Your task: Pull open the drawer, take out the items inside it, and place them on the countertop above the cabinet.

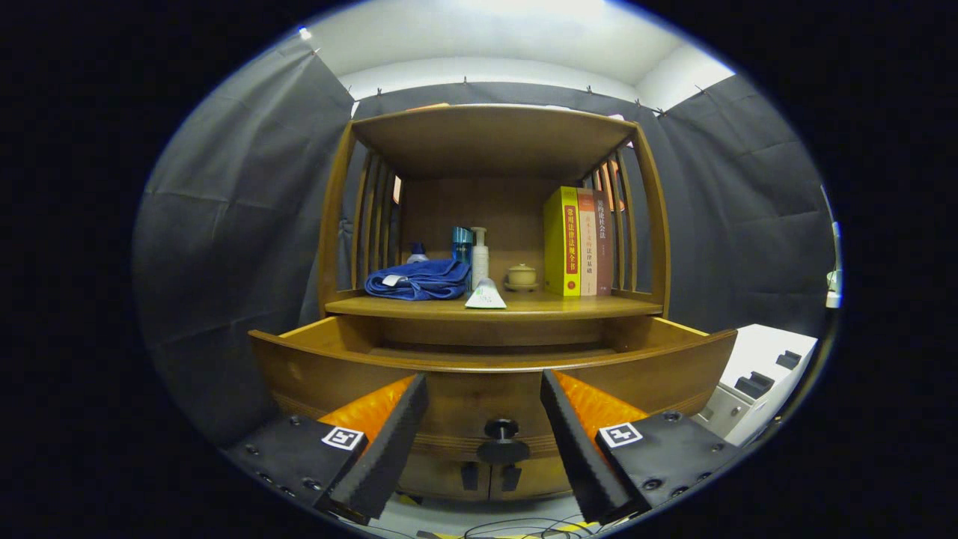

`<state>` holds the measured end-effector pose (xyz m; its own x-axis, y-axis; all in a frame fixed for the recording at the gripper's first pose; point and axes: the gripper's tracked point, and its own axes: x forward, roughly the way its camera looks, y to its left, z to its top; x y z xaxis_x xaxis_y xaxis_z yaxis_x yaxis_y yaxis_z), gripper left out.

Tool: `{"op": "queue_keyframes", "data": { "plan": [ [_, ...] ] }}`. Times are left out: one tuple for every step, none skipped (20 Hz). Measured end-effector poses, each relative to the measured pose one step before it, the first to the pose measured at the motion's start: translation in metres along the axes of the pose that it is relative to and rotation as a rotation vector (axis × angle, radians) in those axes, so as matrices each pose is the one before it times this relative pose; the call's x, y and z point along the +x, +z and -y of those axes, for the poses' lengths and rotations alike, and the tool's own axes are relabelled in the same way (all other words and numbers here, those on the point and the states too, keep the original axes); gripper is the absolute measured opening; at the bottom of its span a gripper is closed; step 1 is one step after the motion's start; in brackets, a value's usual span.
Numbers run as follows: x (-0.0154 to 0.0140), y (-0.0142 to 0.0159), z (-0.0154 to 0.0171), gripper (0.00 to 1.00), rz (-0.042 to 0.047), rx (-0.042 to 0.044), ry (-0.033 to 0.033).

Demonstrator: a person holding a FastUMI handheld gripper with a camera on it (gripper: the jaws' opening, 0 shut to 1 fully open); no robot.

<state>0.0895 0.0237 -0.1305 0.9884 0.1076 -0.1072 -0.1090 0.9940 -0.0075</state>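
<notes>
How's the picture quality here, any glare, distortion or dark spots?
Gripper view: fisheye bends the drawer front and cabinet posts into curves; the ceiling is bright and washed out; the shelf with the books is evenly lit and sharp; the open tongs frame the knob in dimmer light.

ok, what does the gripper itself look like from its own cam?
The gripper has two wedge-shaped fingers with ribbed inner faces, on flat bolted plates. Each plate carries a square black-and-white tag. The fingers stand open, the drawer knob between them.

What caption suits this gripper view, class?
Open gripper faces the pulled-out drawer, knob between its fingers; countertop items beyond.
</notes>
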Motion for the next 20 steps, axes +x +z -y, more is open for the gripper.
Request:
{"op": "queue_keyframes", "data": {
  "plan": [
    [0.00584,-0.00378,0.00220,0.99,-0.01282,0.00347,-0.00354],
    [0.00464,-0.00267,0.00174,0.99,-0.01631,0.00906,-0.00750],
    [0.00589,0.00298,-0.00089,0.99,0.01326,0.01449,0.00013],
    [0.00013,0.00511,0.00025,0.99,0.01096,-0.00728,-0.00278],
    [0.00477,0.00306,-0.00126,0.99,0.02046,-0.01749,-0.00289],
    [0.00515,-0.00058,-0.00172,0.99,-0.00360,-0.00632,-0.00201],
    [-0.00099,0.00019,0.00017,0.99,-0.00615,-0.01057,-0.00071],
    [0.00810,0.00015,0.00010,0.99,-0.00220,-0.00501,-0.00071],
    [0.00672,-0.00039,0.00065,0.99,-0.00473,-0.00308,-0.00030],
    [0.01385,0.00166,-0.00092,0.99,-0.00509,0.00308,0.00061],
    [0.01188,-0.00024,0.00006,0.99,0.00068,0.00531,0.00079],
    [0.01264,0.00062,0.00071,0.99,0.00048,0.00503,0.00040],
    [0.01208,-0.00071,0.00071,0.99,-0.00027,-0.00285,-0.00120],
    [0.00916,0.00015,0.00019,0.99,-0.00261,-0.00269,-0.00184],
    [0.00998,-0.00005,-0.00106,0.99,-0.00176,-0.00273,-0.00183],
    [0.00787,0.00019,-0.00021,0.99,-0.00405,-0.00156,-0.00150],
    [0.00759,0.00006,0.00020,0.98,-0.00059,0.00264,-0.00046],
    [0.00810,0.00085,0.00015,0.98,0.00058,0.00413,-0.00052],
    [0.00746,0.00116,-0.00031,0.98,-0.00052,-0.00098,-0.00012],
    [0.00503,0.00054,0.00029,0.98,-0.00092,-0.00402,0.00090]
  ]
}}
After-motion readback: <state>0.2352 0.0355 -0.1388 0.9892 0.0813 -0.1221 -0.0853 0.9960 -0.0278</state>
